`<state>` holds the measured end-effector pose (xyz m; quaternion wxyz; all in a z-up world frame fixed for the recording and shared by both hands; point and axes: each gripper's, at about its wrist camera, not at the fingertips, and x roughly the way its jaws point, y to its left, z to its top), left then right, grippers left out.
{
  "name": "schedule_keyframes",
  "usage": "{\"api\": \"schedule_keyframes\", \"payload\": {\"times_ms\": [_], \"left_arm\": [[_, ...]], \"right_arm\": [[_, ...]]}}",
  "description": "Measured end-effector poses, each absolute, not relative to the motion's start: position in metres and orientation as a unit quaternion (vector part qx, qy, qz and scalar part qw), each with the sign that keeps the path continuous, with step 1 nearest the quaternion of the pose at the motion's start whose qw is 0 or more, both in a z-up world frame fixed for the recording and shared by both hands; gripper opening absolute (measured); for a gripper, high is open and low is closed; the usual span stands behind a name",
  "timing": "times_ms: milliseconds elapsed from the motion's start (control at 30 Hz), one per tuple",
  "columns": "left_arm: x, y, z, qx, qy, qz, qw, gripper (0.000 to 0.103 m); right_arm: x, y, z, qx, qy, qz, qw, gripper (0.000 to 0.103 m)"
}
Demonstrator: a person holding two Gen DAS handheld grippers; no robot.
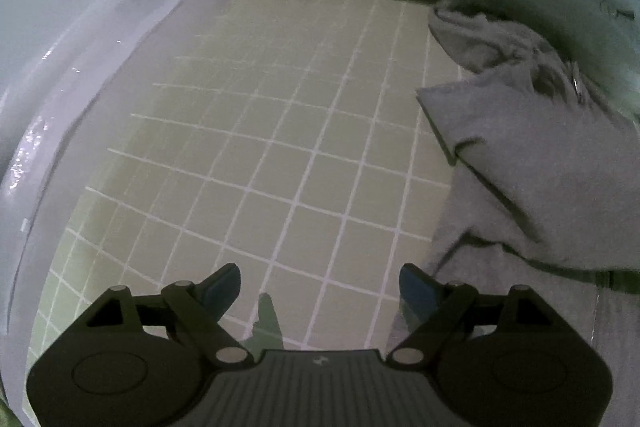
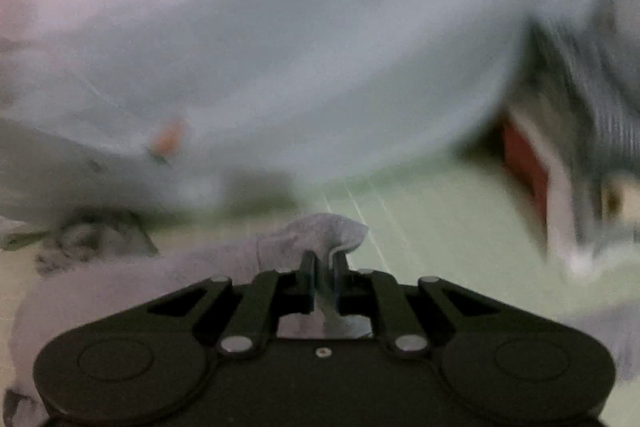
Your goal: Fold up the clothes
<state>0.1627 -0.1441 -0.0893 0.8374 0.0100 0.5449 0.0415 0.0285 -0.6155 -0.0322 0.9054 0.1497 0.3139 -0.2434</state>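
The left gripper (image 1: 320,287) hangs spread wide over the green gridded cutting mat (image 1: 248,155); the right gripper (image 2: 323,263) pinches the crumpled grey cloth garment (image 1: 540,163) lying at the mat's right.

Your left hand-held gripper (image 1: 320,291) is matte black: two round housings flank a ribbed centre plate with a small pale mark, silver pivot pins cap the linkage arms, and blue pads line the fingers (image 1: 224,287). Your right hand-held gripper (image 2: 323,267) matches it, with a small screw below the fingers.
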Motion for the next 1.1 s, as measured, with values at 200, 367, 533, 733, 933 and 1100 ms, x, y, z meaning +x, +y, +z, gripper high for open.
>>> {"api": "schedule_keyframes", "payload": {"times_ms": [200, 367, 533, 733, 933, 1100], "left_arm": [[0.182, -0.154, -0.091, 0.013, 0.54, 0.029, 0.841, 0.087], [0.208, -0.165, -0.093, 0.0, 0.534, 0.003, 0.846, 0.087], [0.241, -0.175, -0.102, -0.026, 0.539, -0.023, 0.842, 0.075], [0.28, -0.187, -0.113, -0.059, 0.543, -0.054, 0.836, 0.059], [0.315, -0.196, -0.121, -0.087, 0.541, -0.079, 0.833, 0.003], [0.319, -0.197, -0.107, -0.07, 0.5, -0.079, 0.86, 0.003]], "right_arm": [[0.026, -0.617, -0.061, 0.148, 0.341, -0.254, 0.893, 0.009], [0.027, -0.624, -0.073, 0.162, 0.347, -0.265, 0.885, 0.009], [0.025, -0.629, -0.083, 0.177, 0.346, -0.274, 0.88, 0.009], [0.022, -0.631, -0.081, 0.199, 0.324, -0.288, 0.879, 0.01], [0.02, -0.629, -0.076, 0.192, 0.316, -0.296, 0.881, 0.01], [0.022, -0.625, -0.073, 0.186, 0.313, -0.301, 0.881, 0.01]]}}
